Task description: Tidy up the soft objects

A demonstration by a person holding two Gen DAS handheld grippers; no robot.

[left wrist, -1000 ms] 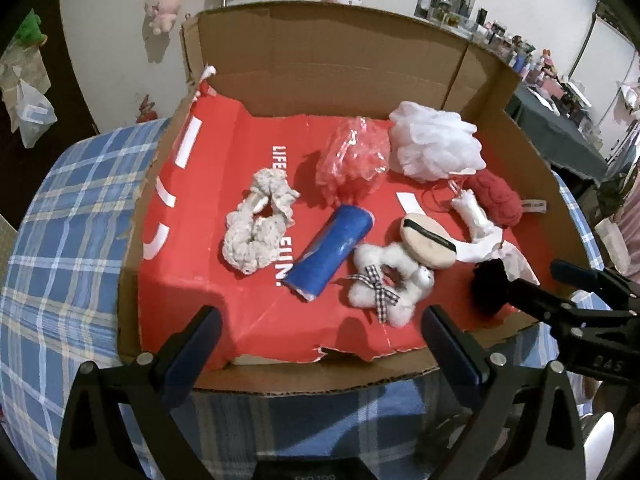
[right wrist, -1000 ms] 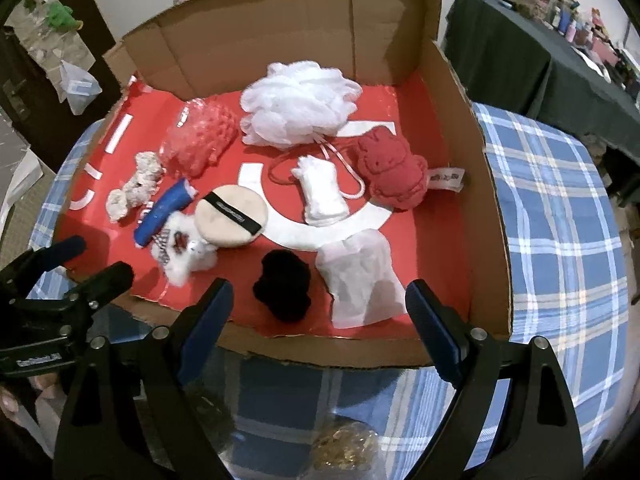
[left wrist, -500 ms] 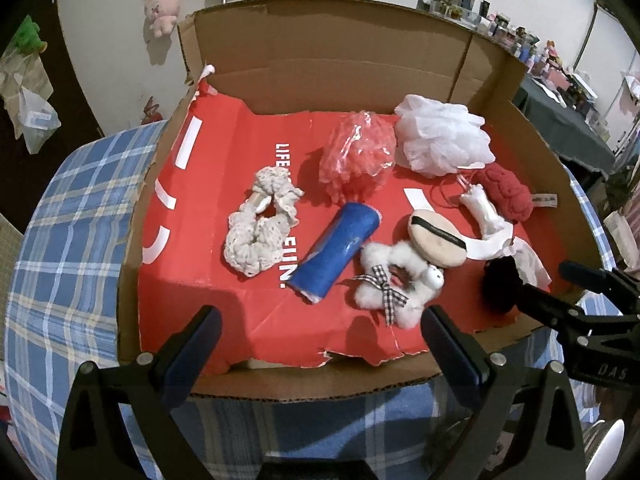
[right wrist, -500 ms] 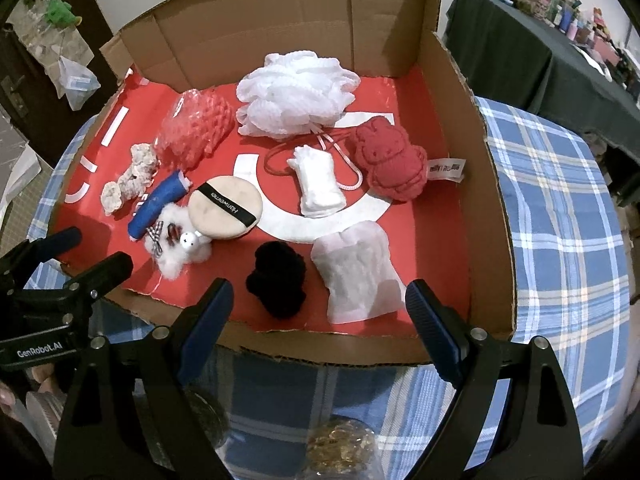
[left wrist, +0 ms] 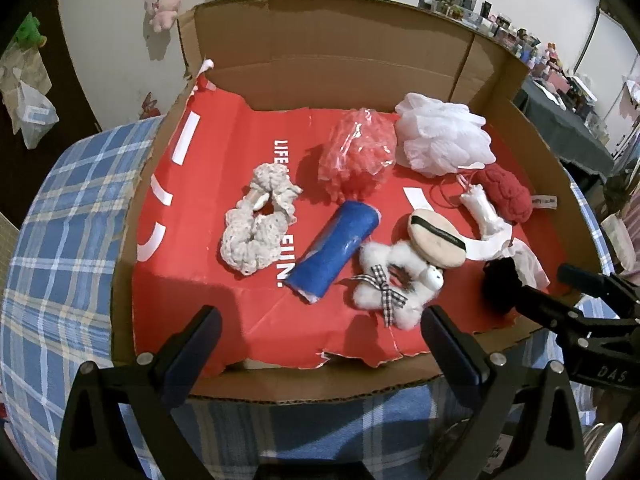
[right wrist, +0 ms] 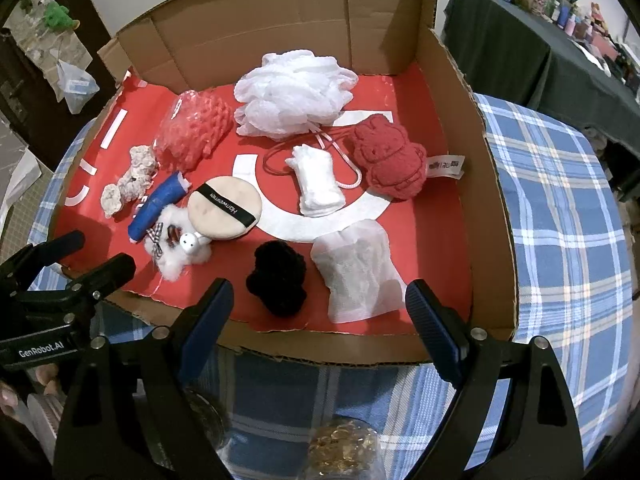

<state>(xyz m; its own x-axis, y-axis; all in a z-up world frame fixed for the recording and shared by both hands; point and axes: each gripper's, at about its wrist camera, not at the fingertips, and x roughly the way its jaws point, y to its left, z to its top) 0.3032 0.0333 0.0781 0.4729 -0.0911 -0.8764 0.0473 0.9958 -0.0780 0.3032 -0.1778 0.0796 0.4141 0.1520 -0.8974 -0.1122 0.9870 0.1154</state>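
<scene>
Both the left gripper [left wrist: 320, 332] and right gripper [right wrist: 320, 304] hang wide open and empty at the box's [right wrist: 288, 36] six o'clock edge; I'd drop the right squarely over the black pom-pom [right wrist: 280, 280] at its twelve o'clock; pinch mid-body, gently.

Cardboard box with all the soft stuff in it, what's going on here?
A person holds two grippers at the near edge of the cardboard box, both open and empty. The left gripper faces the blue roll and white furry scrunchie; the right gripper faces the black pom-pom and white mesh pouch. Nothing is grasped yet; the white loofah and red plush sponge lie untouched farther back.
</scene>
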